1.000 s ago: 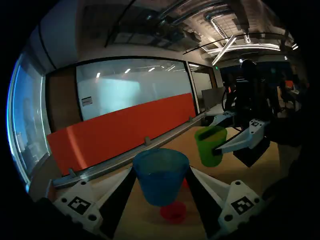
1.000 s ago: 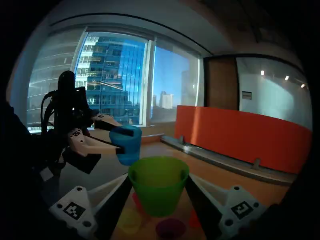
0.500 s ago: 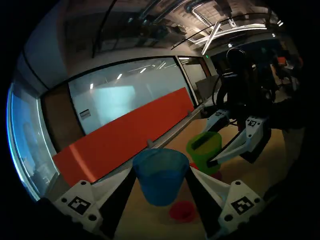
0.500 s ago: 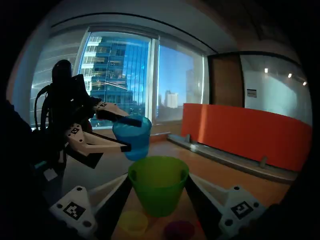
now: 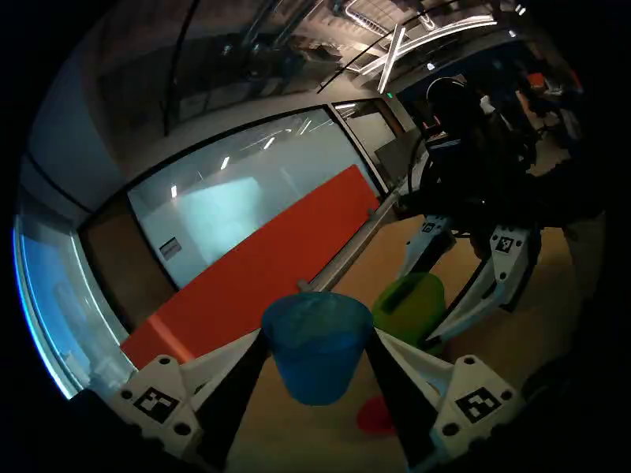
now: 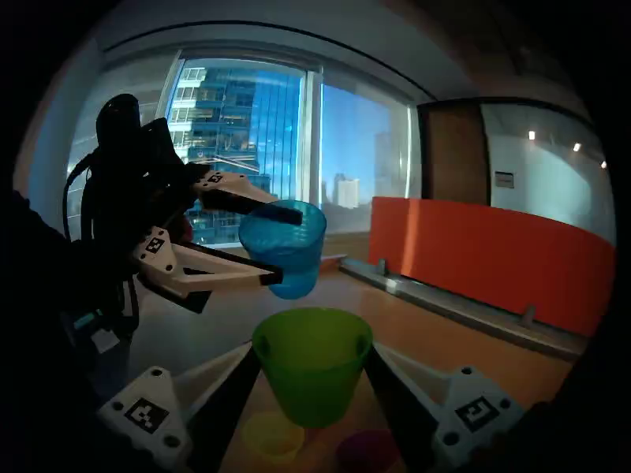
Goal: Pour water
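Note:
My left gripper [image 5: 317,364] is shut on a translucent blue cup [image 5: 317,352] with water in it. In the right gripper view the blue cup [image 6: 284,247] hangs tilted toward the green cup's mouth, held by the left gripper [image 6: 280,246] just above and left of it. My right gripper [image 6: 313,377] is shut on an upright green cup [image 6: 312,372]. In the left gripper view the green cup [image 5: 410,304] sits lower right of the blue one, between the right gripper's fingers [image 5: 473,303].
A wooden table [image 6: 442,347] lies below, with an orange partition [image 6: 505,256] along its far edge. Small cups stand on it: yellow [image 6: 272,438], purple [image 6: 369,452] and red [image 5: 374,415]. Large windows [image 6: 237,150] are behind the left gripper.
The left gripper has risen and tipped the blue cup toward the green cup, closing the gap. The green cup has stayed level in the right gripper.

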